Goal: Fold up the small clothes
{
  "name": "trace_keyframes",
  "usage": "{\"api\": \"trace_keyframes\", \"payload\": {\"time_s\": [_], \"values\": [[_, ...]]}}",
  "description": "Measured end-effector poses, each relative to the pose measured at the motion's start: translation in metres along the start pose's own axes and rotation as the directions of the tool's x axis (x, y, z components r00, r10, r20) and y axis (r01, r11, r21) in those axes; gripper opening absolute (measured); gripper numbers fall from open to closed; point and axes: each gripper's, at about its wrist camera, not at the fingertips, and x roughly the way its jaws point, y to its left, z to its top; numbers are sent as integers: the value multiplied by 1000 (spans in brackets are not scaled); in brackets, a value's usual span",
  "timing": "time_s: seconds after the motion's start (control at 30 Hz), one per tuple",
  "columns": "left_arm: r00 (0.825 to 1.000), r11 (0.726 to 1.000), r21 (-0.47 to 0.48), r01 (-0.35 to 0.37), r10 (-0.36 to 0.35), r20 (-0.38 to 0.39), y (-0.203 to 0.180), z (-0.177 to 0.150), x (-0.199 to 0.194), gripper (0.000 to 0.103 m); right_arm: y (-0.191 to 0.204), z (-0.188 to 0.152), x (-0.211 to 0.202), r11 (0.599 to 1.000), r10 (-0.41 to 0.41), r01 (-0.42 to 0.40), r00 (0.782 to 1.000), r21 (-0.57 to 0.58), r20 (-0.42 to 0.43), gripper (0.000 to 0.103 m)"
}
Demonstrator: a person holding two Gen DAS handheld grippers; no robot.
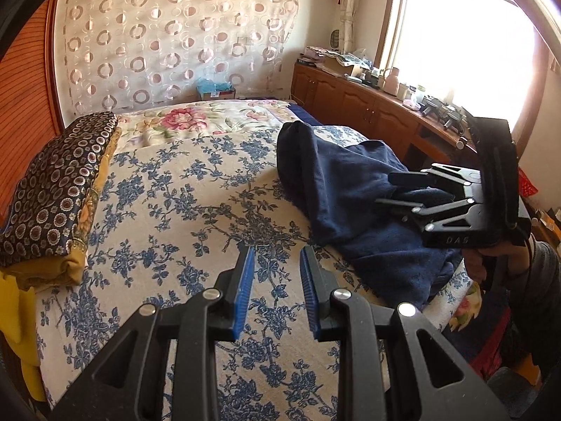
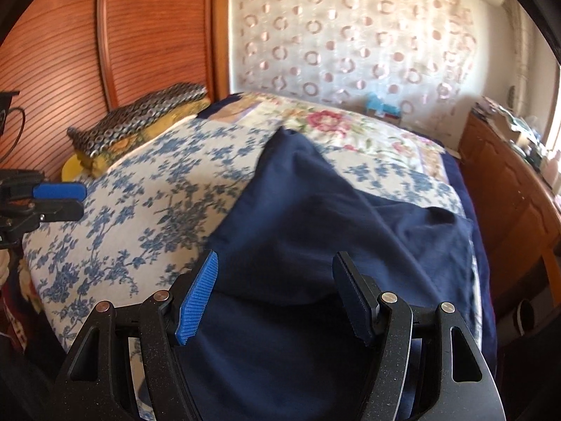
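A crumpled navy garment (image 1: 336, 182) lies on the right half of a bed spread with a blue-flowered cover (image 1: 175, 193). My left gripper (image 1: 277, 256) hovers over bare cover just left of the garment, its blue pads a small gap apart with nothing between them. In the right wrist view the navy garment (image 2: 315, 210) fills the middle, and my right gripper (image 2: 275, 259) hangs above its near part, jaws wide open and empty. A hand holds the right gripper (image 1: 384, 189) over the garment's right side. The left gripper (image 2: 82, 200) shows at the left edge.
A folded stack of patterned dark and yellow cloth (image 1: 59, 189) sits on the bed's left side by a wooden slatted panel (image 1: 24, 122). A wooden cabinet (image 1: 350, 105) cluttered with small items runs along the right under a bright window (image 1: 455, 35). A circle-patterned curtain (image 1: 168, 35) hangs behind.
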Motion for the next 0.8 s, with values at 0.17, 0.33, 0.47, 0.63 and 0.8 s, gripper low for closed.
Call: {"api": "trace_keyframes", "payload": {"time_s": [0.17,0.33,0.47,0.63,0.8], "values": [[1000,1000,-11,3,-3,-4,2,-3,3,24,15,1,26,997,59,-62,995,-37,-81,70],[1000,1000,-15,6,-6,-6,3,-4,5,24,20,-1,59,995,71,-83,980,-58,-186,70],[1000,1000,-14,10,-10,-8,2,-5,6,24,25,-2,68,994,50,-69,977,-88,-205,70],[1000,1000,-16,14,-14,-12,2,-6,8,24,28,-1,69,991,-16,-9,982,-130,-189,40],[1000,1000,-14,21,-21,-15,0,-8,9,24,12,7,50,997,10,-19,992,-74,-125,6]]}}
